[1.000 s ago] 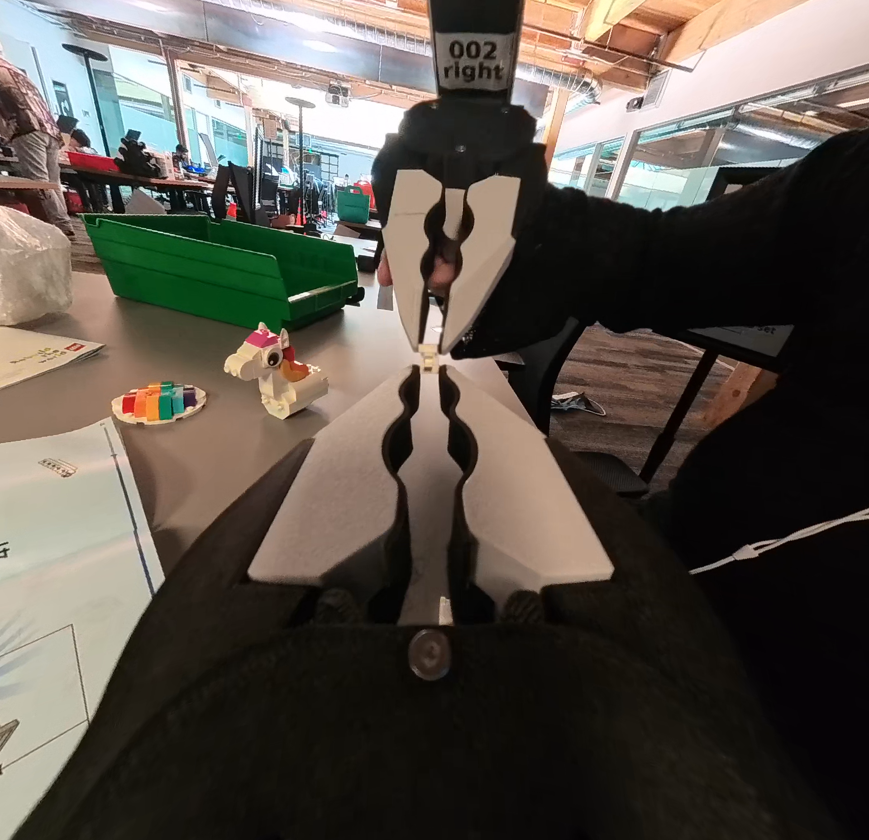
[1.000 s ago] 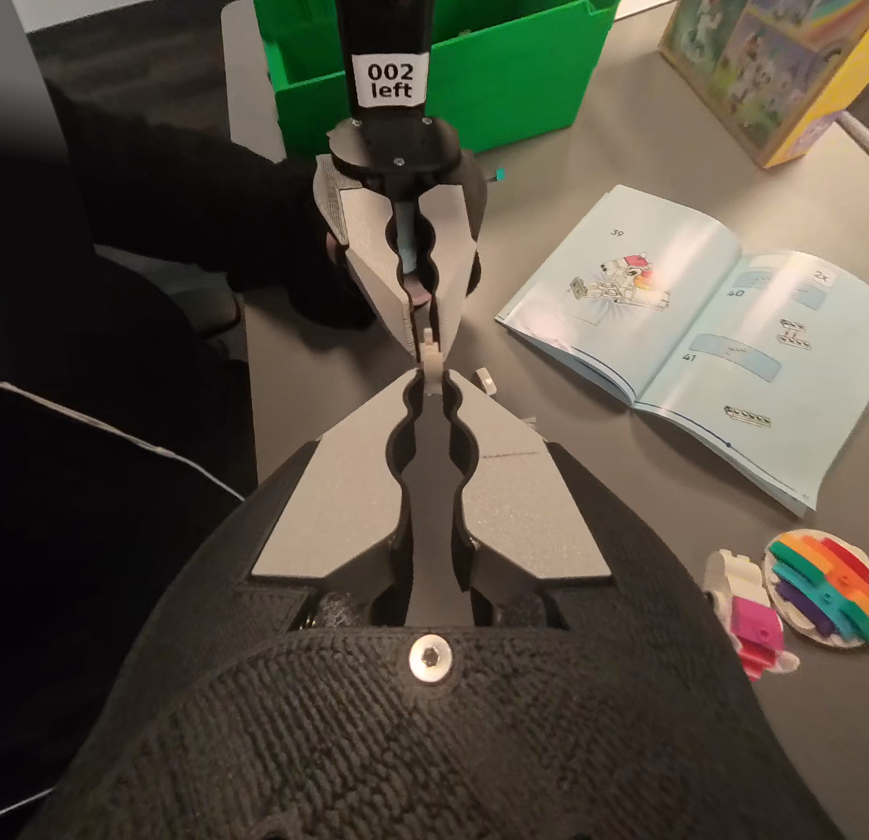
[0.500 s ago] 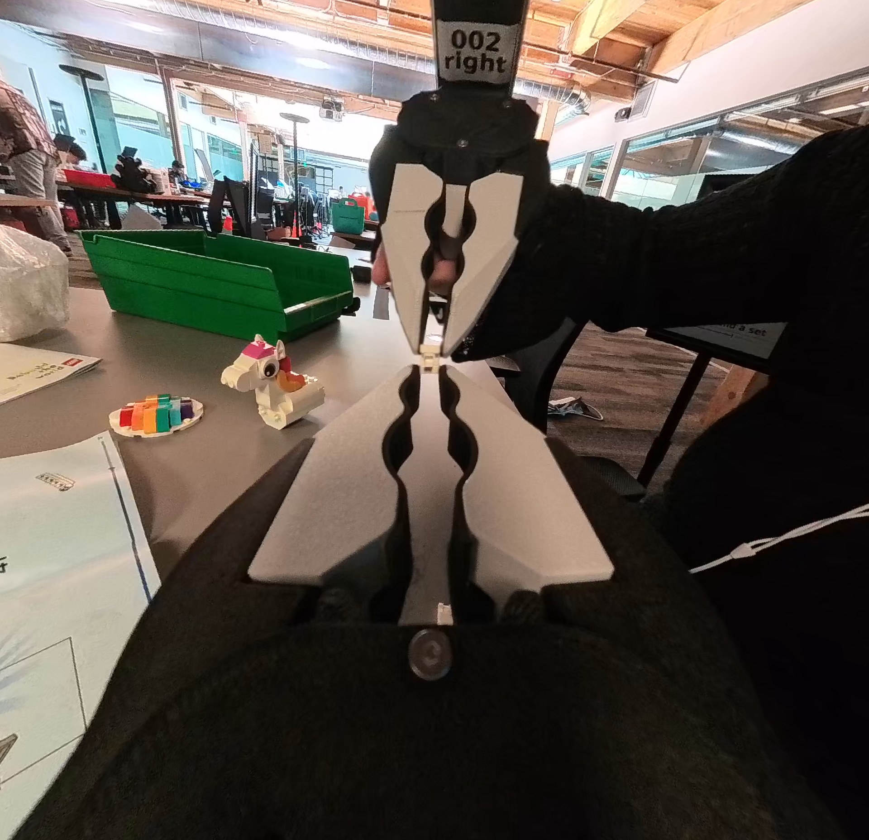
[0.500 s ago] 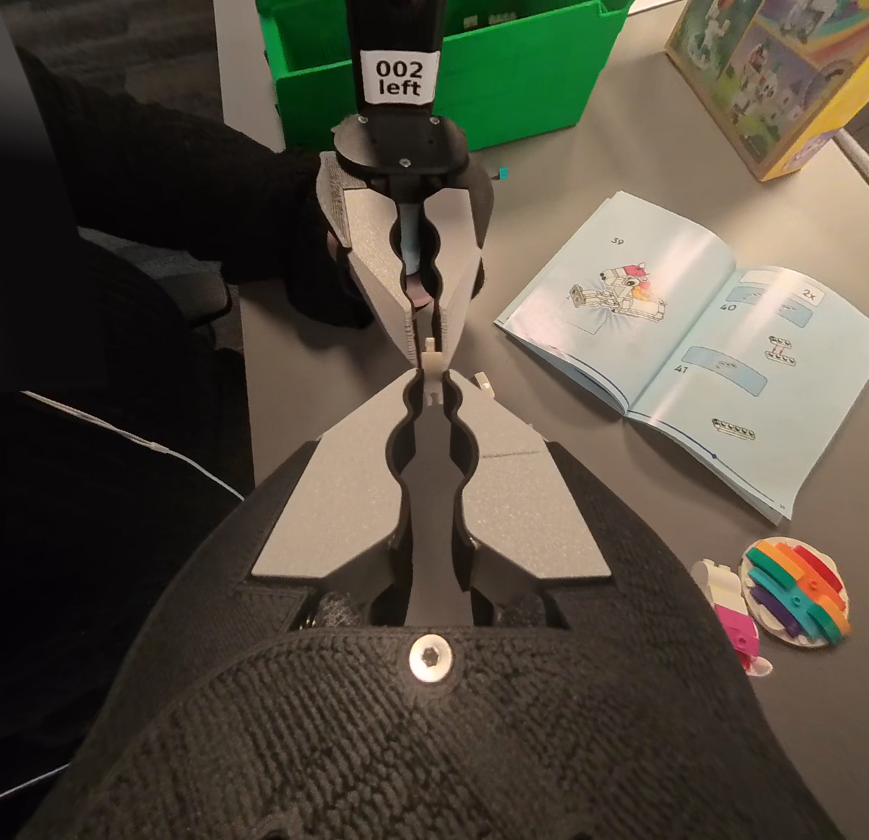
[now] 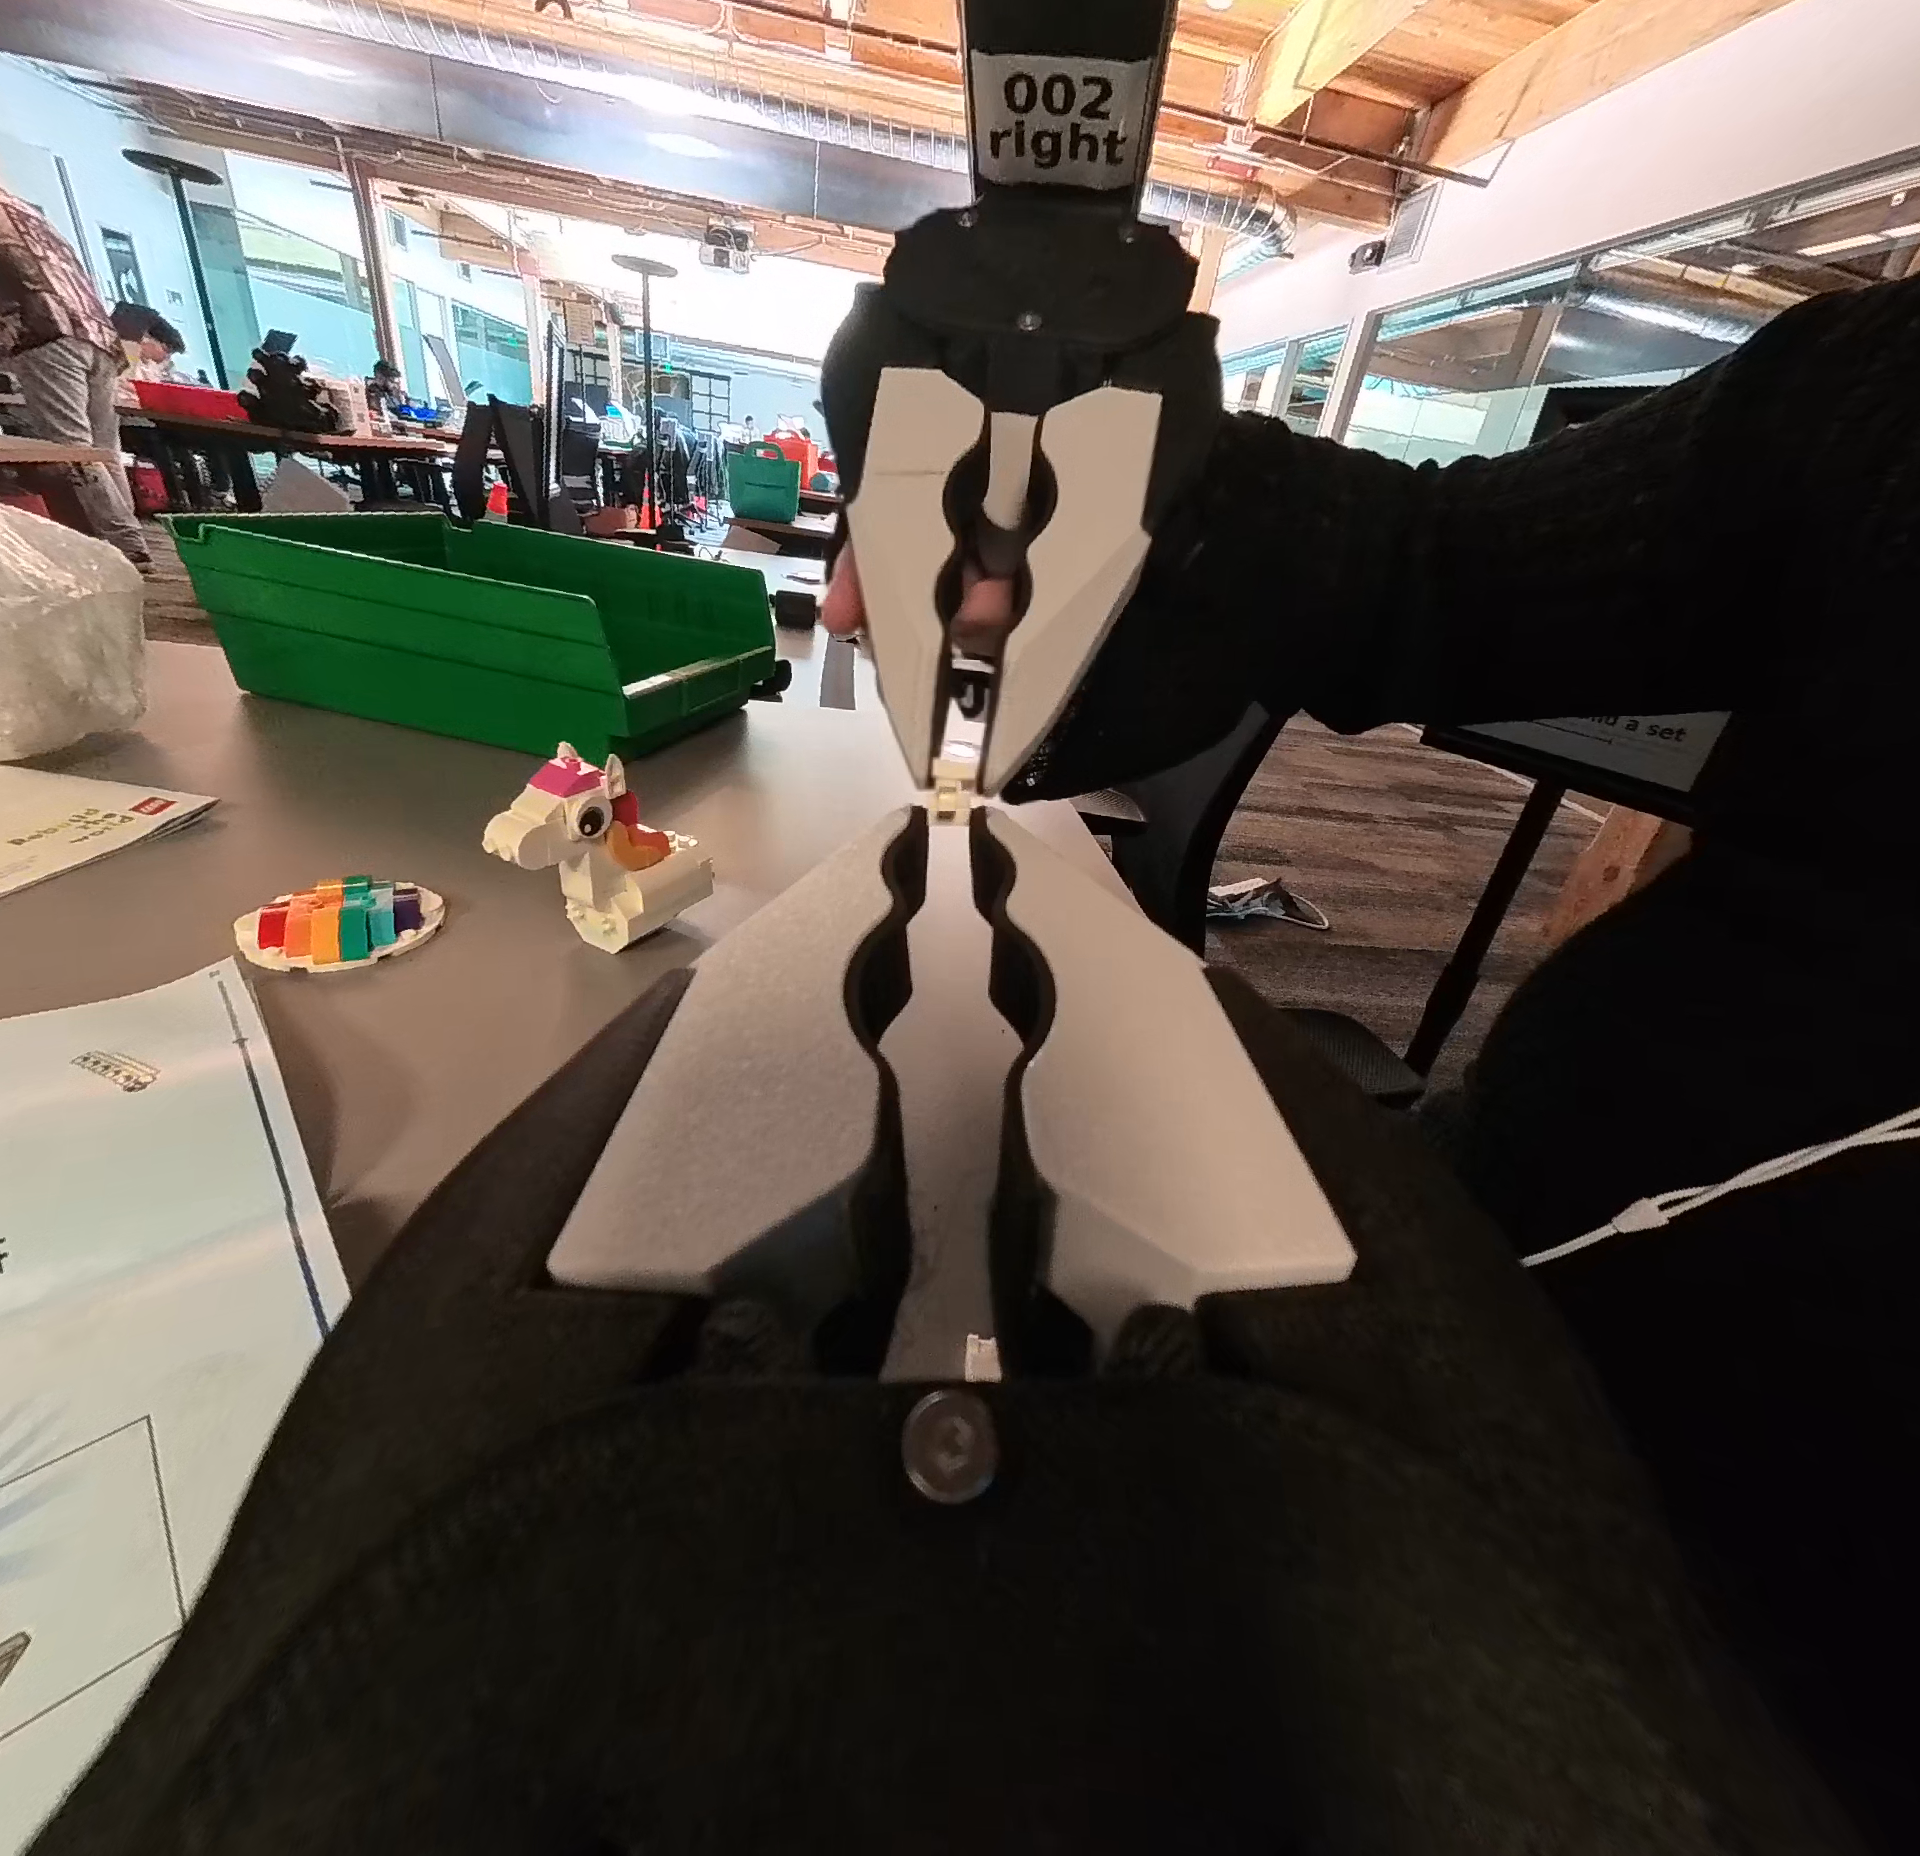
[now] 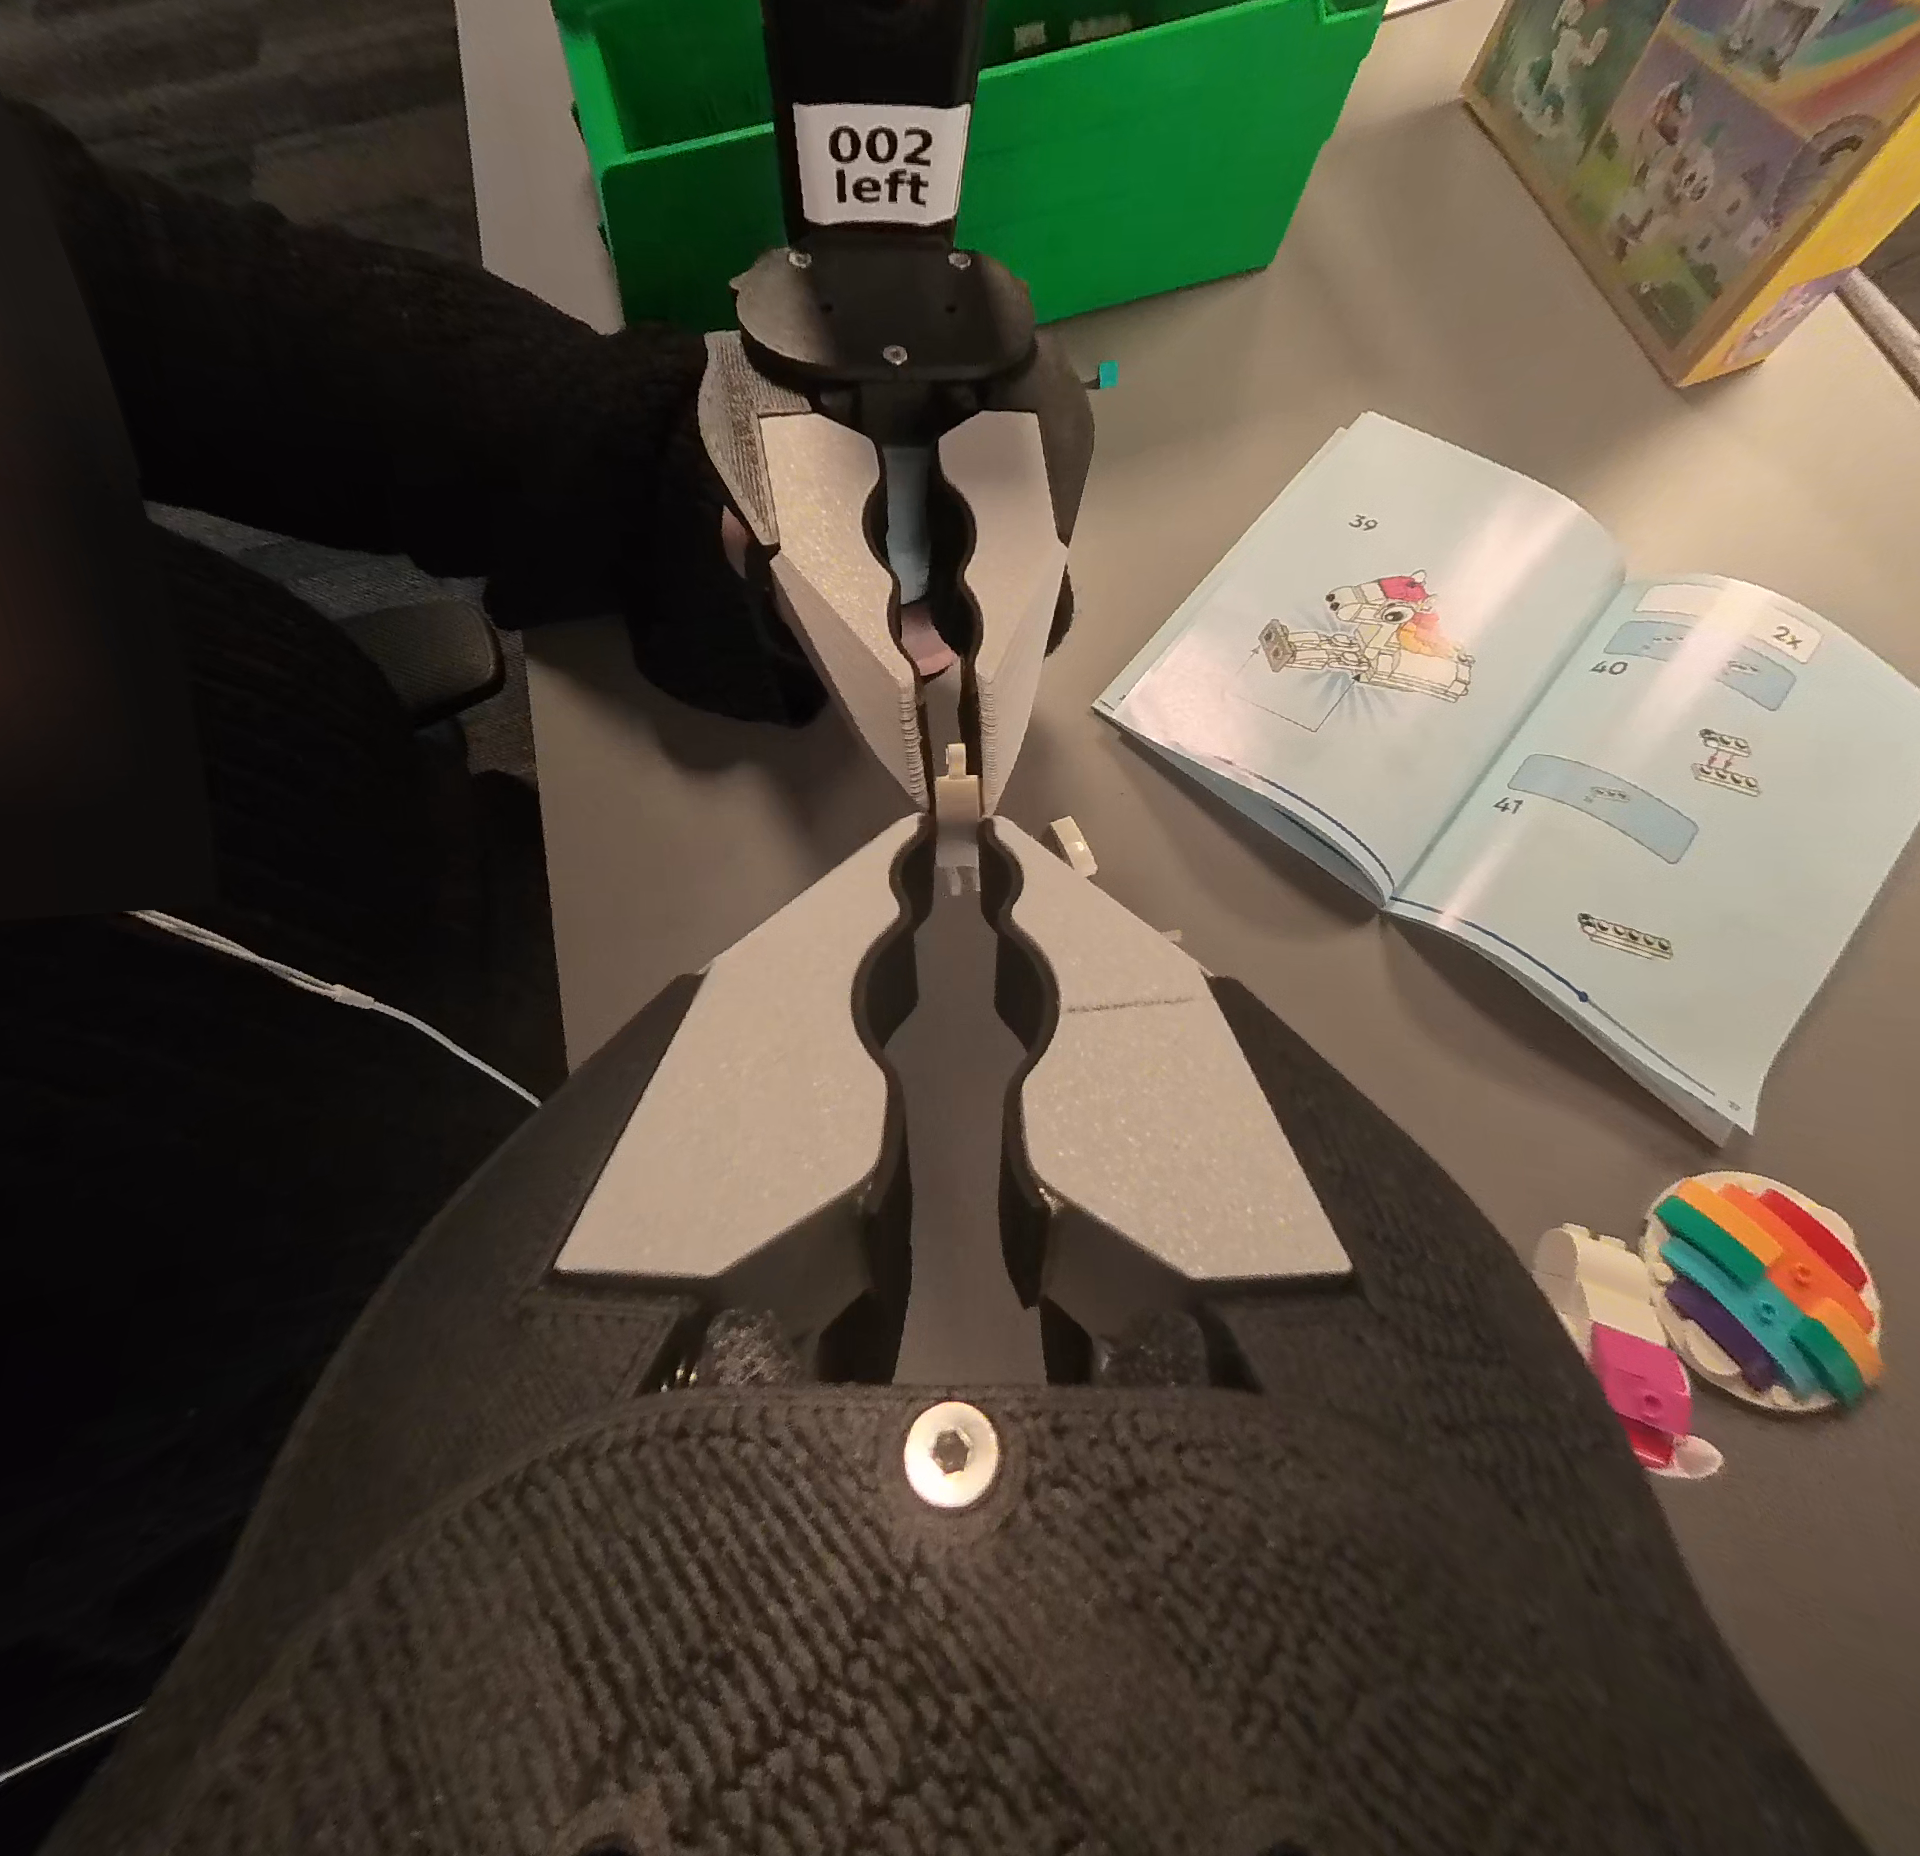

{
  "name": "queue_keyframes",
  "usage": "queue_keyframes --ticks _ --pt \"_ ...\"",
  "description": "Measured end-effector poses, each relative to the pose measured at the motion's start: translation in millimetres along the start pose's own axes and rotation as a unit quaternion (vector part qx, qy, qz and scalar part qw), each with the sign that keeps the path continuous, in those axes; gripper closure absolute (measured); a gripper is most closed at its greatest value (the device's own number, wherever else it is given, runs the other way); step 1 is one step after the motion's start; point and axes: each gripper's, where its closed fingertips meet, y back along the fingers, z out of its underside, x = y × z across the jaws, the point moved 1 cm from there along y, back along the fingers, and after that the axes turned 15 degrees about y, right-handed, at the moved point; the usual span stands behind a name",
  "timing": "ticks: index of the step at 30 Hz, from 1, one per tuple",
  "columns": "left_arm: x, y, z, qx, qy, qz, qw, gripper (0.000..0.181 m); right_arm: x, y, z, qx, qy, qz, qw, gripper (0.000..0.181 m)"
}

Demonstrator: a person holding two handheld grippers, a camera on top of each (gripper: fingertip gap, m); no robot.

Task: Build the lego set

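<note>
My left gripper and my right gripper meet tip to tip above the table's near edge. Each is shut on a small white lego piece, and the two pieces touch between the tips. The right gripper shows opposite in the left wrist view, and the left gripper shows opposite in the right wrist view. A partly built white unicorn with a pink top stands on the grey table. A round white plate with rainbow bricks lies beside it.
A green bin stands at the back. An open instruction booklet lies to the right, with the set's box beyond it. A loose white piece lies by my right fingers. The unicorn and the rainbow plate lie low at the right. A chair stands off the table's edge. The tips of both grippers are at nearly the same place. The partly built white unicorn is about equally far from each gripper, around 20 centimeters.
Both grippers stay tip to tip and shut on the white pieces. The pair has drifted slightly, so the table objects shift a little in both views.
</note>
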Motion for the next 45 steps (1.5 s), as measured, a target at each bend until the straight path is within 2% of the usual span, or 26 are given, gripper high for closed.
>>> queue_keyframes --ticks 28,32,34,35,36,37,38,39,40,42,45 --pt "2.6 0.3 -0.8 0.005 0.014 0.016 1.000 0.174 0.4 4.4 -1.7 0.030 -0.007 0.020 0.999 0.166" --pt "-2.0 2.7 -5.4 0.020 0.031 0.008 0.999 0.174 3.2 7.9 -6.3 0.039 0.048 0.060 0.996 0.151" --pt "-4.1 4.7 -9.0 0.032 0.048 0.010 0.998 0.174 10.2 8.5 -6.4 0.015 0.150 0.138 0.979 0.141" --pt "-4.7 5.8 -10.5 0.037 0.057 0.012 0.998 0.174 15.3 8.8 -4.9 -0.014 0.217 0.189 0.957 0.139" --pt "-5.9 6.5 -11.7 0.042 0.065 0.012 0.997 0.174 22.0 10.2 -2.9 -0.057 0.289 0.247 0.923 0.139" --pt "-6.8 7.2 -12.2 0.044 0.070 0.013 0.996 0.174 27.0 11.9 -2.5 -0.102 0.363 0.301 0.876 0.139" --pt "-7.0 7.9 -13.2 0.048 0.076 0.016 0.996 0.174 26.5 11.1 -3.9 -0.135 0.430 0.334 0.828 0.140" --pt "-7.2 8.2 -13.9 0.050 0.080 0.018 0.995 0.174 21.9 6.9 -5.4 -0.150 0.474 0.347 0.796 0.142" --pt "-8.2 8.4 -13.6 0.049 0.082 0.016 0.995 0.174 16.1 1.4 -5.8 -0.151 0.491 0.346 0.785 0.142" --pt "-9.1 8.4 -13.0 0.048 0.083 0.014 0.995 0.174 12.6 -3.9 -4.4 -0.151 0.484 0.344 0.790 0.142" --pt "-9.1 7.9 -12.3 0.047 0.084 0.014 0.995 0.174 15.1 -2.2 -6.0 -0.154 0.489 0.362 0.778 0.145"
